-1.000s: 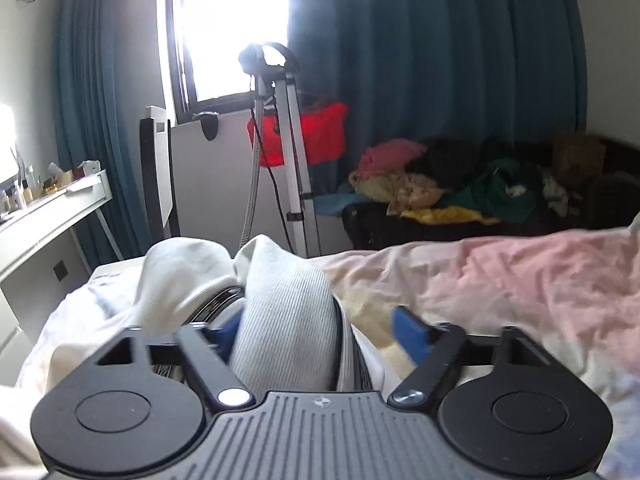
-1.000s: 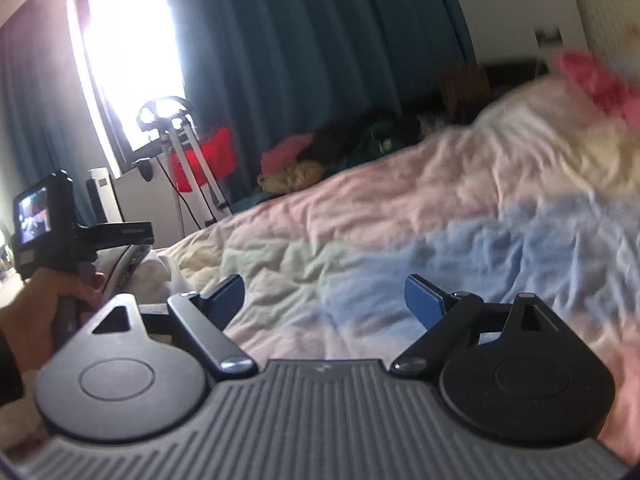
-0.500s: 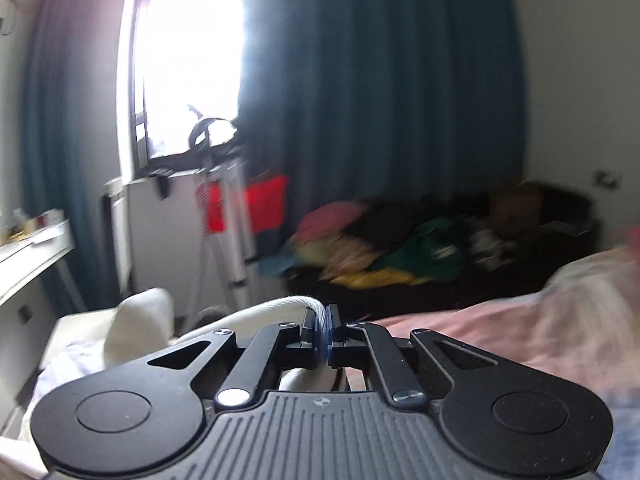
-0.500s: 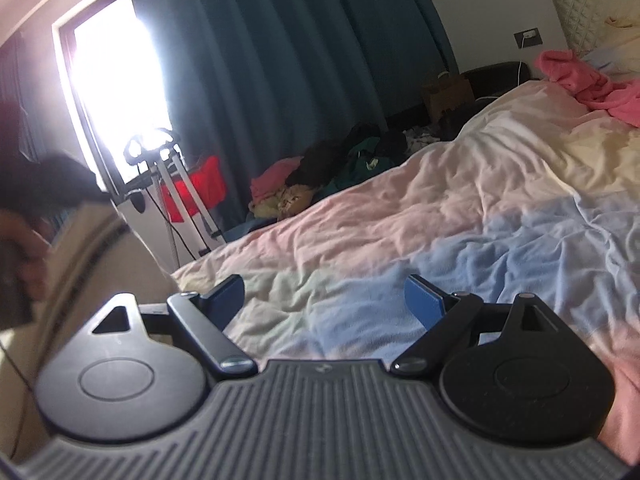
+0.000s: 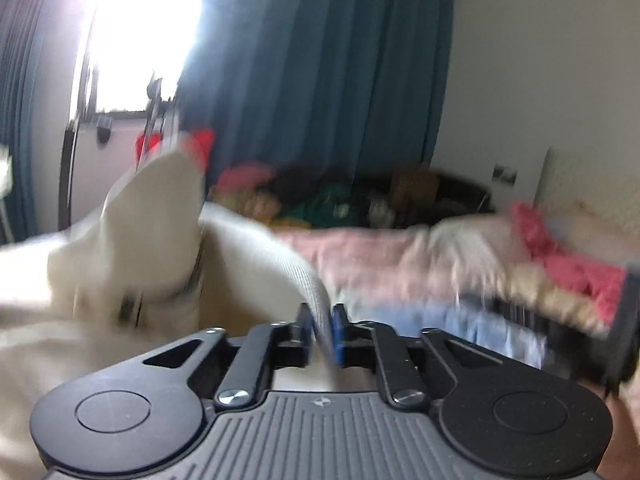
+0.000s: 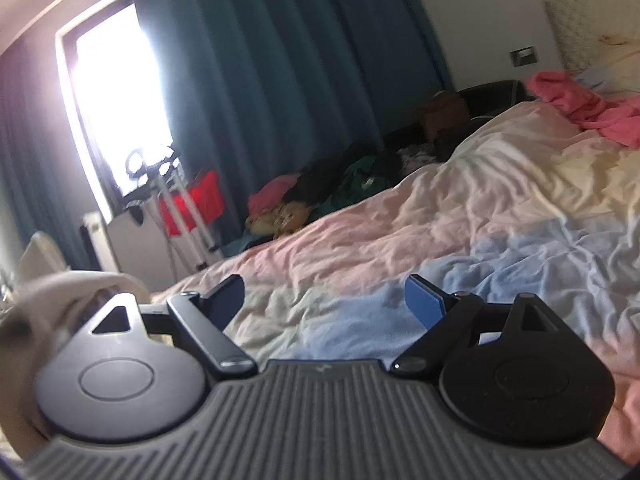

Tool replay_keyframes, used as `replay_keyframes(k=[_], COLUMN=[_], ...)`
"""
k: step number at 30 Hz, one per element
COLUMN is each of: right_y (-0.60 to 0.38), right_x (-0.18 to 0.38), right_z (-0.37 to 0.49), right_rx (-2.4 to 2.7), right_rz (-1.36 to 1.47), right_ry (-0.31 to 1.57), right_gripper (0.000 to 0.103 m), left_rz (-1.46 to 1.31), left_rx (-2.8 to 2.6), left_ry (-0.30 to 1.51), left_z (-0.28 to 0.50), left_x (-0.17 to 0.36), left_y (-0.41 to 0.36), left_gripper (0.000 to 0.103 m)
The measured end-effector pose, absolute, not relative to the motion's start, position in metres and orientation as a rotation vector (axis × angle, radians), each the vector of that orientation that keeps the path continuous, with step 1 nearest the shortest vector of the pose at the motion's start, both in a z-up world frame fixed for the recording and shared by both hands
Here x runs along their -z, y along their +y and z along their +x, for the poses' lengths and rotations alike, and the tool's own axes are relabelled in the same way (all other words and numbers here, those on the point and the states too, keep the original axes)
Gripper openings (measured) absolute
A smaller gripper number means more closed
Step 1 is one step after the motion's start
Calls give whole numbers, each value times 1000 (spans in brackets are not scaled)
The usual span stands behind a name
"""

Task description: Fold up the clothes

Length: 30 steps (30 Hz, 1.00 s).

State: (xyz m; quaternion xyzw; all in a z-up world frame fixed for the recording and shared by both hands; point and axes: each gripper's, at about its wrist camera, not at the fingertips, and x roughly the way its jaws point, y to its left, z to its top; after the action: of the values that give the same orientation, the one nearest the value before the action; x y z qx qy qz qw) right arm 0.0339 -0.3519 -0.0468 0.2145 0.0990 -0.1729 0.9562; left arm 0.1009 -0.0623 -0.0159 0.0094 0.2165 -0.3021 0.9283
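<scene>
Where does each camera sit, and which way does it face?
Left wrist: behind the left gripper, whose jaws are opening around a fold of the ribbed cream garment; it faces the teal curtains.
Right wrist: behind the open right gripper, low over the pastel patchwork duvet; no hand shows.
Shared: curtains, bright window, duvet, cream garment, pink cloth.
</scene>
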Motion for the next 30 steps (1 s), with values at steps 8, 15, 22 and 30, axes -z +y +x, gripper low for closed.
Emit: replay_keyframes(k=[8,15,22,30], right_y=[-331,-348,-366,-323], right_x=[60,77,79,21], right_z=[51,60,79,203], right_rx=[108,-10,-76,-202], right_rz=[443,705,871,857], right_ry=[333,480,586,615], right_gripper=[88,81,79,79], left_rz=[-152,-126,-191,-327], left_rx=[469,350,346,348], left_ry=[381,353,358,321], left_z=[69,58,68,81], left_x=[31,31,32,43], left_y=[-23,-3,17,34], left_gripper=[89,98,101,103])
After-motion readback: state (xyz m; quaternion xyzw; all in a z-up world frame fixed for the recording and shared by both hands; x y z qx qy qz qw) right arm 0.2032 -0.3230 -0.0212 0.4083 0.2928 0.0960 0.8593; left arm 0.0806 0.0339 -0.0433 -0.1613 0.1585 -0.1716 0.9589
